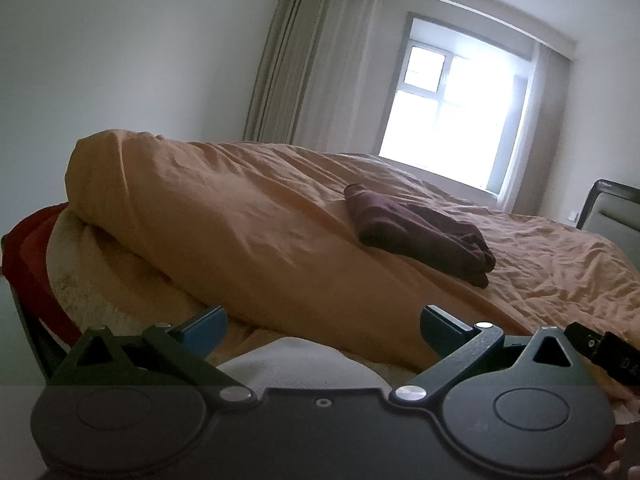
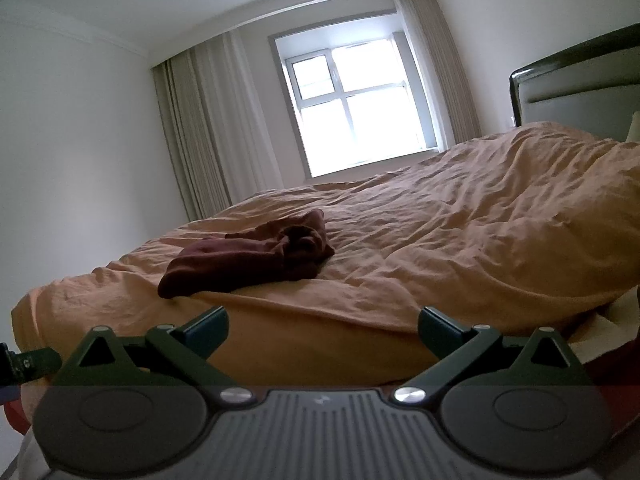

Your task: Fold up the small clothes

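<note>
A crumpled maroon cloth garment is lying mid-frame on the orange bed duvet; both the left gripper and right gripper are holding jaws wide apart, gripping nothing.

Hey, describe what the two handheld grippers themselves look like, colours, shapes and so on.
Both match: the left gripper and right gripper each have a dark grey body with two round discs, black linkage arms on silver pins, triangular cut-outs, and blue-faced fingers. The right one's centre plate is ribbed; the left's is smooth. No cables, sleeves or clear markings show.

A rumpled orange duvet covers the bed beneath a curtained window
</note>
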Available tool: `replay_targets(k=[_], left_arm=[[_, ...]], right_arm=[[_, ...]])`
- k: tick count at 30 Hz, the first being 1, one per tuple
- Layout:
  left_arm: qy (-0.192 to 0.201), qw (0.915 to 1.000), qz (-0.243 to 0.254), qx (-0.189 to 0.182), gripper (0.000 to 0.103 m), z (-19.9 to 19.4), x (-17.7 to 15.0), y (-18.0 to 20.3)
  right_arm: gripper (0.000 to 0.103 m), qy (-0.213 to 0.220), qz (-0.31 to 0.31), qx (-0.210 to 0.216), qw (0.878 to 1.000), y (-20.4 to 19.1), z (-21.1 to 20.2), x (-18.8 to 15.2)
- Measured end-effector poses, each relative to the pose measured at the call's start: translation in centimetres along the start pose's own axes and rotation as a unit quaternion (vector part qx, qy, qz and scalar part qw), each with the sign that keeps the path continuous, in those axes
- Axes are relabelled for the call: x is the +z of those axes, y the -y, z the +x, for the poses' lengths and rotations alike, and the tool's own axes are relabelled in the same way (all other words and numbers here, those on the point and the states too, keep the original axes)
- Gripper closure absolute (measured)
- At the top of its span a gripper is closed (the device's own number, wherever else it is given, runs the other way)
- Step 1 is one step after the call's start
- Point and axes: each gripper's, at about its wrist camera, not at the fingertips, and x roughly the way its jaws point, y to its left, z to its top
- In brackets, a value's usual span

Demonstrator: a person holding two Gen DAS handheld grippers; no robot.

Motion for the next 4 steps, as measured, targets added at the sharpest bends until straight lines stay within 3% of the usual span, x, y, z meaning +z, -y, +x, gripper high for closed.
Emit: replay_targets(k=[4], left_arm=[[-0.005, 1.0000, 0.002, 0.002, 0.001, 0.18, 0.02, 0.07]], right_arm=[[0.000, -0.002, 0.003, -0.001, 1.000, 0.02, 0.07, -0.02]])
